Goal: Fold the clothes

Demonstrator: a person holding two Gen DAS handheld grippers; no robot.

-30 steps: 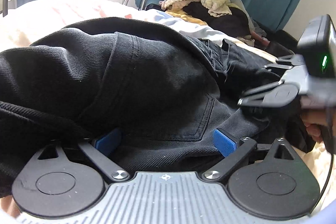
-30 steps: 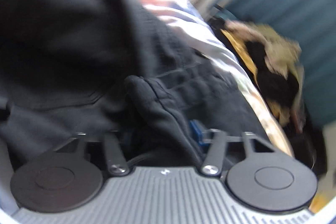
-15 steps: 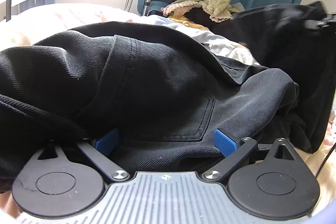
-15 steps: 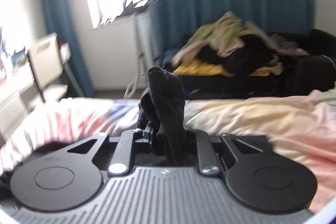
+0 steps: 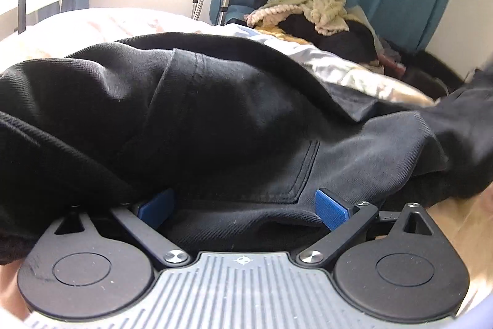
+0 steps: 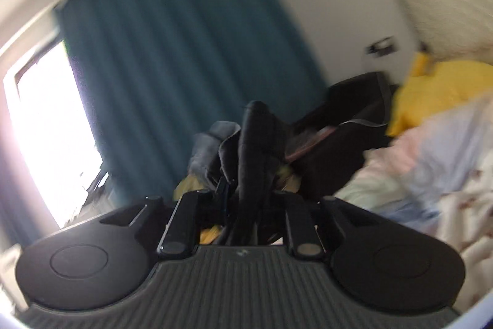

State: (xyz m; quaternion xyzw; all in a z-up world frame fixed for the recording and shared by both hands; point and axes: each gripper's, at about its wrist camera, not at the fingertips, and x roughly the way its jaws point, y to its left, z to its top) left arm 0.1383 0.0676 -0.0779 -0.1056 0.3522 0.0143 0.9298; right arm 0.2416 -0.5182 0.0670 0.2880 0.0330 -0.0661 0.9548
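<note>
- The black trousers lie heaped on the bed, a back pocket facing up; the cloth looks thick, heavy and limp (likely to sag between two holds).
- The left gripper sits spread wide at the waistband edge, clasping nothing.
- The right gripper is clenched on a bunched fold of the trousers, lifted high.
- Best holds, I judge: waistband and hems.
- The legs' ends are hidden; the right view is blurred.
</note>
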